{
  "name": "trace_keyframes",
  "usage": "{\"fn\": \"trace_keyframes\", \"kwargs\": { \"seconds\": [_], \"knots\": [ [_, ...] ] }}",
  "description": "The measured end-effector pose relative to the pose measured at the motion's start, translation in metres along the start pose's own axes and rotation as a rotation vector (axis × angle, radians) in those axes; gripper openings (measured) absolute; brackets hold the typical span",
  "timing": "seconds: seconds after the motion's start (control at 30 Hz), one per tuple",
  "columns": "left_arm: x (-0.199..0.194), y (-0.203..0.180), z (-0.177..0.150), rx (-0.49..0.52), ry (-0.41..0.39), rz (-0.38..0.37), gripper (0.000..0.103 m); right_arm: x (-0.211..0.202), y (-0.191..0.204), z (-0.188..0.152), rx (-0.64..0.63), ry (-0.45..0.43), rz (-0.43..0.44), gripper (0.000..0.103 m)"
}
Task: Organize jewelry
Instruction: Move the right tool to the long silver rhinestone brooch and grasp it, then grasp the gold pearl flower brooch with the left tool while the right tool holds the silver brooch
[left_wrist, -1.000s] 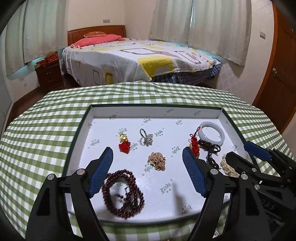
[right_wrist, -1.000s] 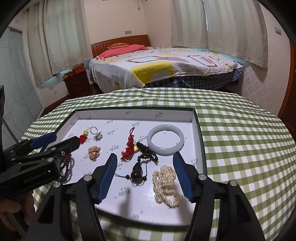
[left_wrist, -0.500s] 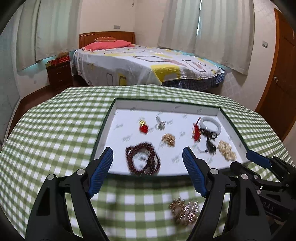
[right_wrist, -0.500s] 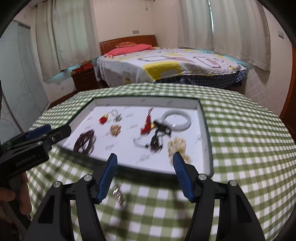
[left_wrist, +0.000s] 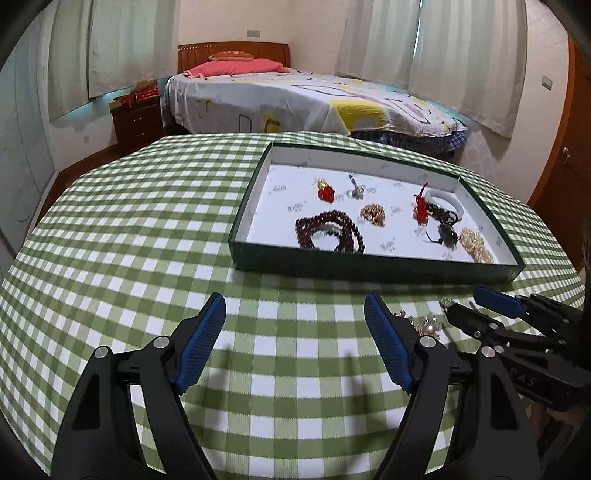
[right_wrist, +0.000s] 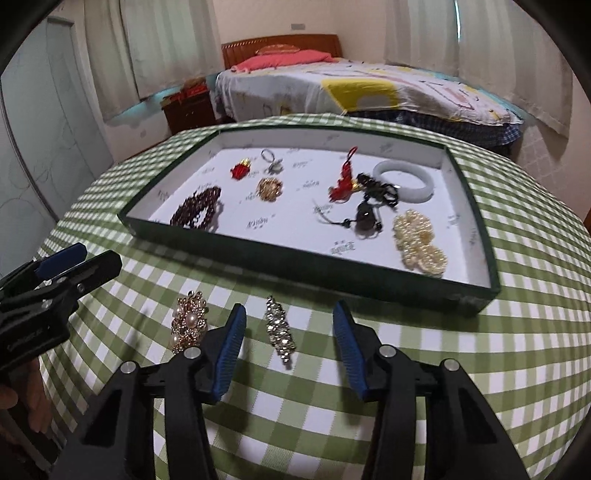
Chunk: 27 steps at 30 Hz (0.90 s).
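Lying between the wide-open right gripper's fingers, a crystal clip rests on the cloth; the left gripper, equally wide, holds nothing.

Brooches half behind claw

Only partial letters "OAS" on the right hand-held gripper.

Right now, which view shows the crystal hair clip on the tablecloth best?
The right wrist view: the crystal clip lies whole and unobstructed between the open right gripper's fingers, in front of the tray. The left wrist view shows only sparkly bits behind the left gripper's finger, too hidden to identify.
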<state>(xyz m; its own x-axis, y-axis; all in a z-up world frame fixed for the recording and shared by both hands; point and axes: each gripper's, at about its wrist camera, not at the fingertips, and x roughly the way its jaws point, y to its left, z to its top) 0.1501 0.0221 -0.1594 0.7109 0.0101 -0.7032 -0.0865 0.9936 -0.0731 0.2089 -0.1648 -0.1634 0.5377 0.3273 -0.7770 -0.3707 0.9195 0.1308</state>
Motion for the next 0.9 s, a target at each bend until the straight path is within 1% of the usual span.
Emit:
{"fn": "trace_keyframes", "kwargs": {
  "seconds": [0.1,0.17,0.2,0.23,0.27,0.53,0.7,0.8,0.9],
  "knots": [
    [0.001,-0.002,-0.002,0.002,0.007,-0.006,0.076,0.004,0.003,-0.001,-0.016,0.021,-0.006,0.039],
    [0.002,-0.004,-0.003,0.008,0.008,-0.011,0.076,0.003,0.004,-0.002,-0.03,0.021,-0.02,0.032],
    [0.002,-0.006,-0.004,0.012,0.009,-0.013,0.076,0.003,0.004,-0.002,-0.036,0.022,-0.023,0.022],
    [0.002,-0.007,-0.005,0.014,0.011,-0.016,0.076,0.002,0.004,-0.003,-0.038,0.023,-0.021,0.016],
    [0.002,-0.009,-0.006,0.016,0.014,-0.019,0.076,0.001,0.003,-0.005,-0.038,0.022,-0.02,0.014],
    [0.003,-0.029,-0.01,0.046,0.029,-0.053,0.076,-0.014,-0.008,-0.011,-0.014,-0.012,-0.034,0.014],
    [0.003,-0.048,-0.013,0.067,0.037,-0.095,0.076,-0.028,-0.024,-0.015,0.028,-0.04,-0.043,0.014],
    [0.007,-0.061,-0.014,0.081,0.055,-0.116,0.076,-0.033,-0.032,-0.02,0.053,-0.046,-0.039,0.014],
    [0.016,-0.073,-0.016,0.101,0.071,-0.119,0.076,-0.034,-0.039,-0.024,0.073,-0.047,-0.034,0.014]
  ]
}}
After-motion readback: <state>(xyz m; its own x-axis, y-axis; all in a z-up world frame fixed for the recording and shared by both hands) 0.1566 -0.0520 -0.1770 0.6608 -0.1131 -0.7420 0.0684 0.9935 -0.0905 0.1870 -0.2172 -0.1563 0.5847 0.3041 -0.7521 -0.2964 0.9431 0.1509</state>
